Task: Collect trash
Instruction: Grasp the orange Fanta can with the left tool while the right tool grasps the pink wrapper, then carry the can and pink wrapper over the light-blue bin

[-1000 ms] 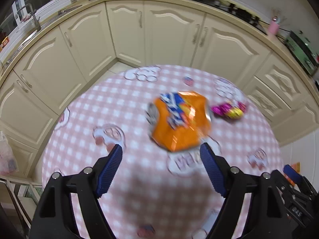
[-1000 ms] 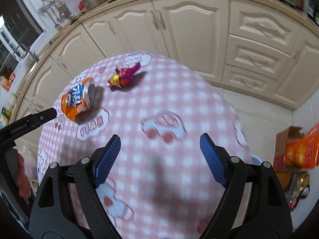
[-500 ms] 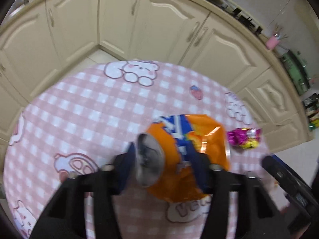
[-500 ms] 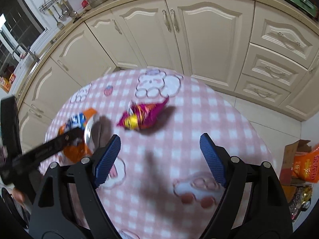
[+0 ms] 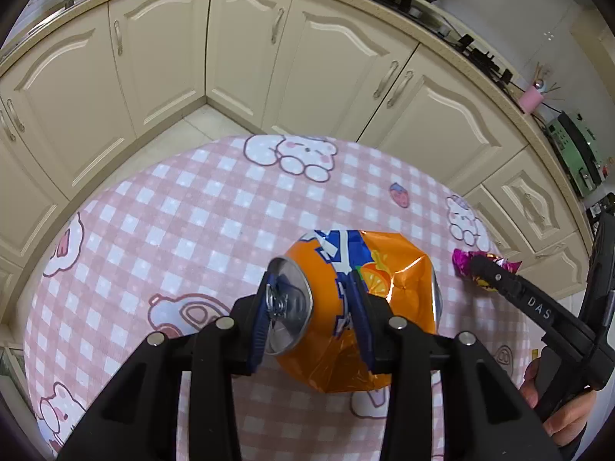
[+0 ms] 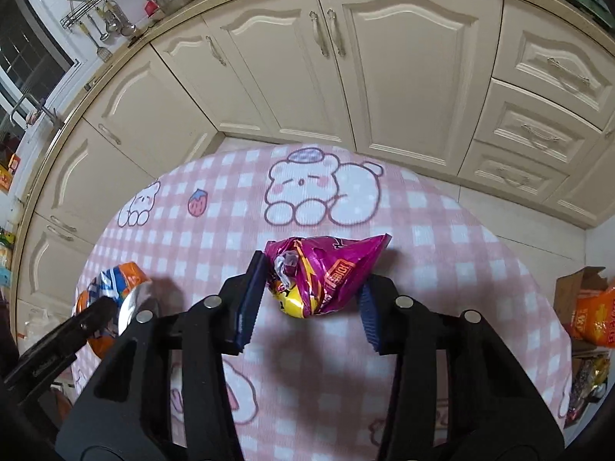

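Orange can (image 5: 365,303) is lying crushed on the pink table (image 5: 184,230), the left gripper (image 5: 312,317) closing on it, pads pressing. Right gripper (image 6: 307,303) is closing around the wrapper (image 6: 323,272) nearby, pads touching it.

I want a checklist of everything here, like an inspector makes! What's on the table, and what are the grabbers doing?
Surface: round table under a pink checked cloth with bear pictures.
Job's things: crushed orange can lying on its side; purple snack wrapper beside it, apart.
Clutter: nothing seen on the table besides these.
Grippers: left tool closing, pads pressing the can; right tool closing around the wrapper, left pad touching, right pad's contact unclear.
Cables: nothing seen.
Surroundings: cream cabinets, utensil rack, cardboard box with orange packets on the floor.
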Tool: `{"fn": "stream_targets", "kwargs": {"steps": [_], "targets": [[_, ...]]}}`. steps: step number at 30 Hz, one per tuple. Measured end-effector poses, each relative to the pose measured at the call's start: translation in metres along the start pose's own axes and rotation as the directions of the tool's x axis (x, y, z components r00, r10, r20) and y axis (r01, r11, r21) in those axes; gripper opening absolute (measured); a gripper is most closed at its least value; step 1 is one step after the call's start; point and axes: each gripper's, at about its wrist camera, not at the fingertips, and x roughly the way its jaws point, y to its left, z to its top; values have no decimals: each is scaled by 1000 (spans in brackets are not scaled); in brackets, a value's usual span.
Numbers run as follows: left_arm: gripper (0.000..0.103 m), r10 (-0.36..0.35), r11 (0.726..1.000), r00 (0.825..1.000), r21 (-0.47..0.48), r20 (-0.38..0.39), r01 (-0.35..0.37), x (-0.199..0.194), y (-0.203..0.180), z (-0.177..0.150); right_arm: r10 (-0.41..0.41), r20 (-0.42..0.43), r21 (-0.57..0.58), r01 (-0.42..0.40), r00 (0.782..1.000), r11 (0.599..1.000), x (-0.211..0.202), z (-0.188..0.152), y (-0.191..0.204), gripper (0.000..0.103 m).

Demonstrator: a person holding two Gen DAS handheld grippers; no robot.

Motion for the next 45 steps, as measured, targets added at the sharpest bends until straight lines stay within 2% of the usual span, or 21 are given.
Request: {"fn": "stream_targets", "kwargs": {"steps": [4,8,12,17,23,30,40,45], "targets": [[37,5,999,1000,45,8,-6,-8,-15,-6,29,11,29,-30,1000,999,-23,-9,-17,44],[37,-21,995,1000,95,23,18,-21,-33,-15,25,37,40,-27,999,999,-53,-23,-35,44],[37,-62,985,996,164,59,52,-38,-63,-26,21,57,84,-26,998,996,-83,-42,-61,44],[37,-101,966,993,246,63,83,-56,-109,-47,-6,100,138,-8,995,990,-121,-64,-95,44],[37,-121,927,991,364,54,93,-76,-173,-83,-34,140,186,8,990,982,-161,-89,-129,44],[38,-146,883,988,456,39,113,-94,-234,-126,-86,189,249,37,978,968,-212,-131,-178,44],[38,-156,812,987,565,-32,147,-93,-317,-197,-151,215,349,69,965,935,-262,-191,-250,45],[38,-161,776,985,607,-70,170,-88,-354,-230,-185,216,416,81,959,906,-279,-220,-287,45]]}}
